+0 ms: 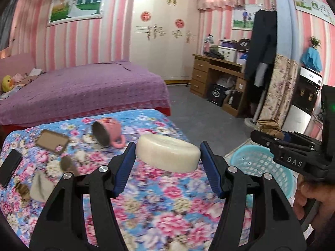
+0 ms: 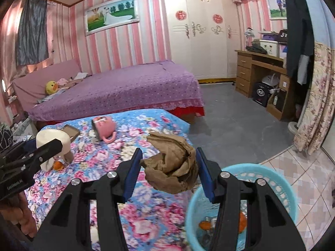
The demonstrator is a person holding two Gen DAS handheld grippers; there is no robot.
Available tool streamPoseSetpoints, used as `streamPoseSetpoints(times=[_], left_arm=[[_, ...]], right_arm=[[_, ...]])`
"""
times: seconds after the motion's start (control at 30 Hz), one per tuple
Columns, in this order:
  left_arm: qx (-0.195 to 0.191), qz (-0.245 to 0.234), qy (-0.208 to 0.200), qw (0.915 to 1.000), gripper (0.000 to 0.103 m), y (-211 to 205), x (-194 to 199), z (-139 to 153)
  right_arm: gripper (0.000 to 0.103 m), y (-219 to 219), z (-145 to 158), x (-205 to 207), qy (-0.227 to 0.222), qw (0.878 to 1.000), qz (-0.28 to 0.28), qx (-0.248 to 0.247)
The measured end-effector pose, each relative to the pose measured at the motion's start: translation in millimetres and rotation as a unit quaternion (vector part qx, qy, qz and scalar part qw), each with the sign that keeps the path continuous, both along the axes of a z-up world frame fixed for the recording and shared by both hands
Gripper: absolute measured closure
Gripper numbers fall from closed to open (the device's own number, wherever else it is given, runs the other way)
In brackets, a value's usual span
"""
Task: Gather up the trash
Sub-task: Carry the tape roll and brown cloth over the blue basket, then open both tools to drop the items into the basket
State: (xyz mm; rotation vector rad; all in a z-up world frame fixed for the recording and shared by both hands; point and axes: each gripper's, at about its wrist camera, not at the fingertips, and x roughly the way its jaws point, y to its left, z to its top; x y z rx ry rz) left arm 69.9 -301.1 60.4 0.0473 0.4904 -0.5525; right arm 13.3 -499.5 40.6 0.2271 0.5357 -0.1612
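A: Left gripper clamps a white tape roll flat-wise, pads on its rim, over the floral table. Right gripper pinches a crumpled brown paper wad, hanging at the table edge just above the blue basket.

B: Risks?

A: My read: the roll is held across its curved rim, so a small twist could let it slip out onto the cloth. The paper is soft and could sag or shed short of the basket, with only part of it over the rim.

B: Orientation?

A: Roll's disc lies near level, tilted down to the right; long axis runs pad to pad. The wad has no clear axis. Orange scraps already sit in the basket.
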Motion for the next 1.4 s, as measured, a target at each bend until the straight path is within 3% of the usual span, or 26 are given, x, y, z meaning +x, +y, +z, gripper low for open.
streamPoseSetpoints(times=[0.3, 0.87, 0.97, 1.13, 1.3, 1.33, 1.4], left_arm=[[0.006, -0.035, 0.000, 0.9994, 0.042, -49.4, -7.5, -0.7], [0.012, -0.067, 0.011, 0.9976, 0.042, -97.0, -9.7, -6.3], [0.014, -0.077, 0.011, 0.9968, 0.042, -108.7, -12.9, -5.8], [0.011, -0.101, 0.020, 0.9946, 0.042, -131.4, -19.1, -9.9], [0.003, -0.145, 0.037, 0.9887, 0.042, -159.5, -29.3, -15.1], [0.006, -0.149, 0.035, 0.9882, 0.040, -163.3, -31.2, -15.2], [0.007, -0.139, 0.020, 0.9901, 0.016, -165.1, -34.5, -13.2]], right_arm=[[0.052, -32.3, -4.7, -12.4, 0.006, 1.000, -0.031, 0.002], [0.050, -72.7, -20.2, -27.9, 0.028, 0.997, -0.074, 0.009], [0.036, -80.4, -19.6, -32.2, 0.028, 0.994, -0.106, -0.002], [0.028, -102.4, -12.5, -53.0, -0.001, 0.984, -0.177, 0.006], [0.027, -124.7, -10.9, -73.3, -0.026, 0.971, -0.237, 0.025], [0.027, -127.8, -11.3, -76.2, -0.030, 0.969, -0.243, 0.029], [0.026, -130.2, -12.4, -79.0, -0.031, 0.967, -0.250, 0.032]])
